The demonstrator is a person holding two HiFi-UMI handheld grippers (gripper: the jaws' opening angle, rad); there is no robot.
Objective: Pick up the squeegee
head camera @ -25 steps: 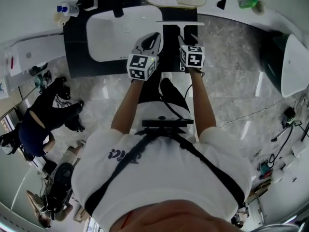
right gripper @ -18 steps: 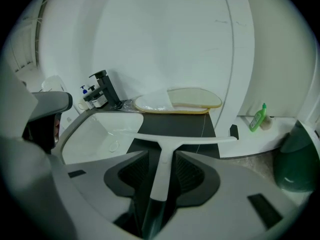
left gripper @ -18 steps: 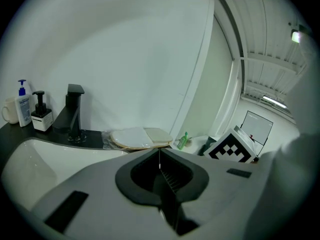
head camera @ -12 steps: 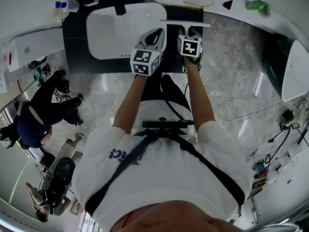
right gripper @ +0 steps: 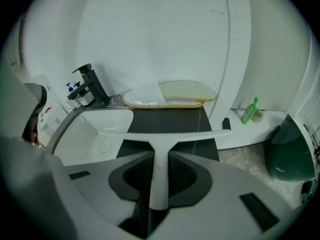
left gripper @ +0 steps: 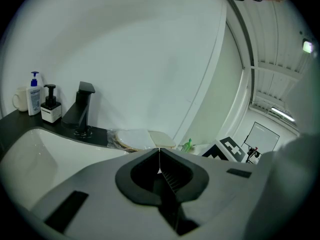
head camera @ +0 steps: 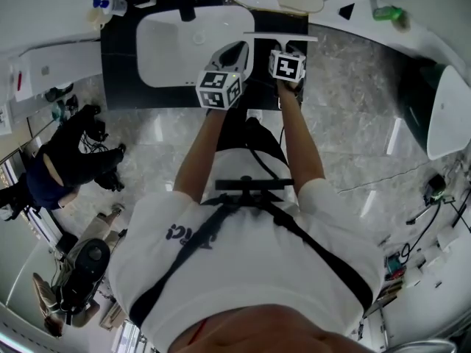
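Closing round the squeegee [right gripper: 158,184] handle, the right gripper [right gripper: 159,156] jaws are partway in, and the pads look to meet its sides. They should clamp fully before lifting, with the handle centred and deep between the pads so the blade cannot swing. Beyond the jaws the blade lies crosswise on the dark counter [right gripper: 165,121] beside the sink [right gripper: 95,129]; a straight rise should clear both. The left gripper [left gripper: 159,160] is closed on nothing, held aside.
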